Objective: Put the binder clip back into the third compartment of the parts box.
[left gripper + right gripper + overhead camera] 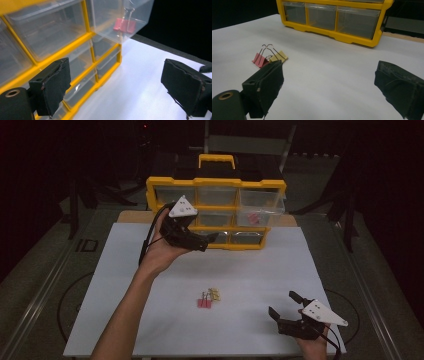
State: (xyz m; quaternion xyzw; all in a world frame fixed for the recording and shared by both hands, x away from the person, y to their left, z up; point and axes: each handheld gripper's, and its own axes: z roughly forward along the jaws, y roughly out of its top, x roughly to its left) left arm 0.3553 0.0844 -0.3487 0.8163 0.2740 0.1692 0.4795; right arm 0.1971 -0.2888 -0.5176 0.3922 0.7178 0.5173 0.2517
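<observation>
Pink clip (pixel 260 60), handles pointing upward

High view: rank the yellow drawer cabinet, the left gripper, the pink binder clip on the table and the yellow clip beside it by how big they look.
1. yellow drawer cabinet
2. left gripper
3. pink binder clip and yellow clip: both tiny and close in size; the pink looks slightly bigger, but I would not rank them.

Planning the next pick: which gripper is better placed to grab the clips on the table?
Right. The right gripper is open, low beside the clips; the left gripper is up at the drawers.
</observation>
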